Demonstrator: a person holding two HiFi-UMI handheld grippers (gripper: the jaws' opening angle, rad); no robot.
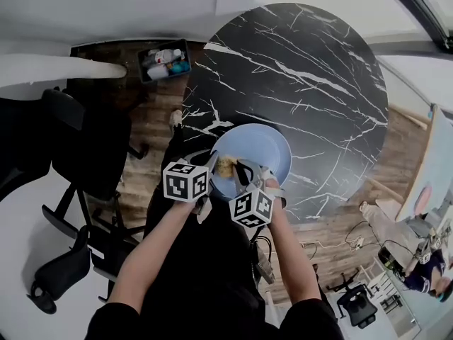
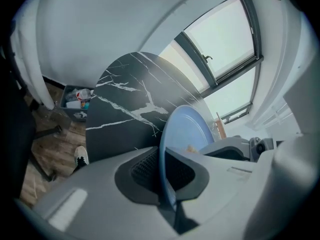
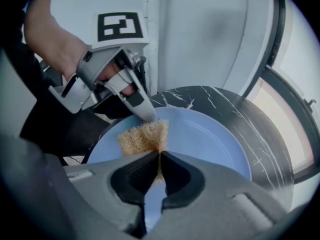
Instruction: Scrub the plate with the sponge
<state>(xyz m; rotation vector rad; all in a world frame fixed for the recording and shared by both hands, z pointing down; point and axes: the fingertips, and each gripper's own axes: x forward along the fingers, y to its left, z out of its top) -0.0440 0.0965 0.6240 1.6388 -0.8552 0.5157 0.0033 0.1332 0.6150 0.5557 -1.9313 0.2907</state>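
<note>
My right gripper [image 3: 159, 156] is pinched shut on the tan sponge [image 3: 142, 136], which sticks out past the jaw tips and lies flat against the blue plate [image 3: 205, 139]. My left gripper [image 2: 165, 173] clamps the plate's near rim, just beside the sponge. Beyond lies the black marble table [image 1: 304, 69].

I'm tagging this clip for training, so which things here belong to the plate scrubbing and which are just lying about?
In the job:
blue plate, its rim clamped in the left claw
sponge, pinched in the right claw

Lying about:
bin of bottles on the floor
black chairs
marble table, below the plate
</note>
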